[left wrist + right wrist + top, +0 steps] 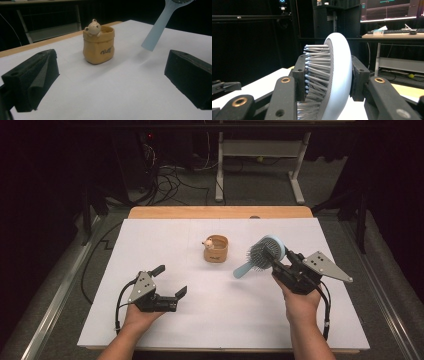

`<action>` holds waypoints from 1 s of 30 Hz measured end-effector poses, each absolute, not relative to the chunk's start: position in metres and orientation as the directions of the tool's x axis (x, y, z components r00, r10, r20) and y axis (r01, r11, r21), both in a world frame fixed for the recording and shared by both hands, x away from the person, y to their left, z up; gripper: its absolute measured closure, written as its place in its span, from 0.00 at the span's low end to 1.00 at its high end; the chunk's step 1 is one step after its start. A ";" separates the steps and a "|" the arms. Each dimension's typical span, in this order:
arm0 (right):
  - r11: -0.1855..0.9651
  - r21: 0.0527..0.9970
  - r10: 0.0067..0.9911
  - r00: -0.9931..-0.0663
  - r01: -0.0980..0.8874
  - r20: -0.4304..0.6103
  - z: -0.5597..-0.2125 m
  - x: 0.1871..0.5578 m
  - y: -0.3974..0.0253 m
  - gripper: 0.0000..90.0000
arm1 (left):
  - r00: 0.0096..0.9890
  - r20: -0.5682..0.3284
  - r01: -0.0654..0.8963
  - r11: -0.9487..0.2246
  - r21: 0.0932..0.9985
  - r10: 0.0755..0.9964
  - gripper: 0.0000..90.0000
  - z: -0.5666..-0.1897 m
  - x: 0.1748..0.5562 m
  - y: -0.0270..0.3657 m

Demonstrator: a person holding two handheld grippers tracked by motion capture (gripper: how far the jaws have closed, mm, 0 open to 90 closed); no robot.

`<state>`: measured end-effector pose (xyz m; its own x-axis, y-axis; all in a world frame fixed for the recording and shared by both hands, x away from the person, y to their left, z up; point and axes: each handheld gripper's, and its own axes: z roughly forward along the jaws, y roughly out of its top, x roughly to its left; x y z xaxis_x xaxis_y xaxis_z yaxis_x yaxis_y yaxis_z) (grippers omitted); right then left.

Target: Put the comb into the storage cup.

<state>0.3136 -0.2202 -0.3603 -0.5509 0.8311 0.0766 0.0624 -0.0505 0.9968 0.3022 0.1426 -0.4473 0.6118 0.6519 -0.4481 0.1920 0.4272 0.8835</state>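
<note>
Lower left of the high view, the left gripper [171, 281] sits low over the white table [150, 240], jaws spread wide and empty. Centre frame stands the tan bear cup [216, 249]. To its right, the right gripper [278, 262] clamps the light-blue hairbrush [265, 251] by its head, handle slanting down-left, held above the table.
</note>
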 end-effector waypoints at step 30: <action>-0.040 0.999 0.839 -0.543 0.020 0.044 -0.340 0.332 -0.207 0.66 | 0.625 -0.437 0.201 0.408 0.891 0.647 0.01 -0.452 0.301 0.140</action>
